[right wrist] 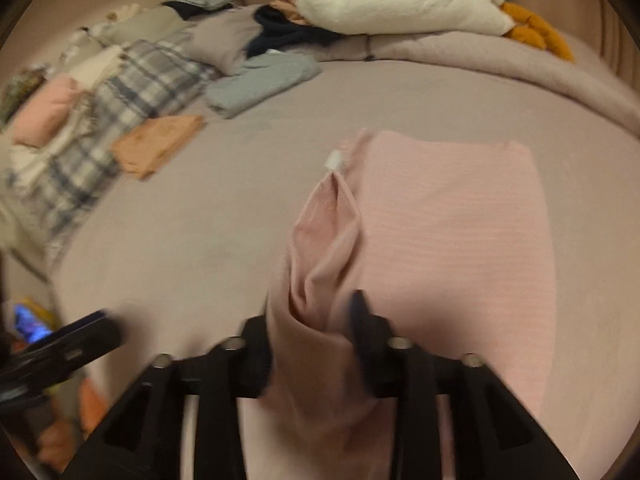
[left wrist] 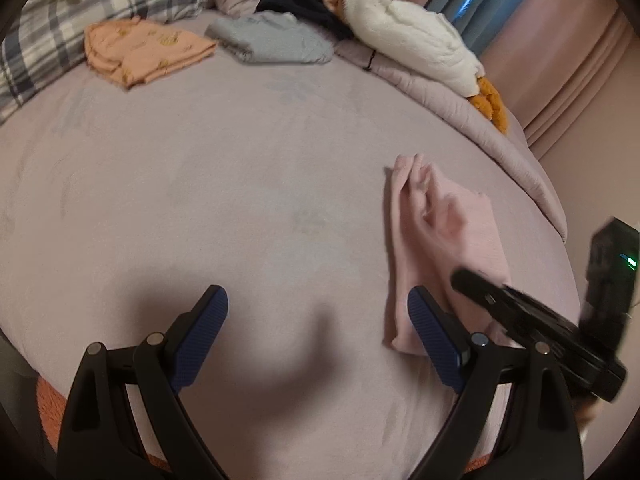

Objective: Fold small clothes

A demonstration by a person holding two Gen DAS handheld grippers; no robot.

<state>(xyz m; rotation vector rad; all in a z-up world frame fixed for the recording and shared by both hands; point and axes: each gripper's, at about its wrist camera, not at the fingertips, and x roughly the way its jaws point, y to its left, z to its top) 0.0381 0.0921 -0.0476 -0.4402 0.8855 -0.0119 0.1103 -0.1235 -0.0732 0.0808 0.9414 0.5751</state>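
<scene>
**Pink garment on bed, right gripper at its near edge**

Item under task: pink garment (right wrist: 448, 220), ribbed knit, lying mostly flat on mauve bedspread (left wrist: 240, 184), right of centre in left wrist view. Left edge is bunched into a raised fold that runs toward the right gripper (right wrist: 316, 320). Small white tag (right wrist: 335, 159) at far end of that fold; too blurred to read. No brand or other writing legible anywhere.

Right gripper: jaws part open, w/ the bunched fold betw. the fingers. Frame is motion-blurred; cloth fills the gap but pads do not appear to press it. In left wrist view this gripper comes in from the right, over the garment's near end.

Left gripper (left wrist: 318, 312): fingers spread wide, nothing betw. them, blue pads (left wrist: 204, 332) above bare bedspread. Its right finger sits just beside garment's near left corner; contact can't be confirmed.

Surroundings, far side of bed: folded orange garment (left wrist: 148, 52) w/ faint print, folded grey garment (left wrist: 276, 40) beside it, both apart from pink item. Behind: plaid blanket (left wrist: 80, 20), dark clothing (left wrist: 308, 4), white fleece bundle (left wrist: 412, 36), mustard item (left wrist: 490, 104) at bundle's end. More folded pieces stacked on plaid blanket at left in right wrist view, incl. pink roll (right wrist: 48, 112).
</scene>
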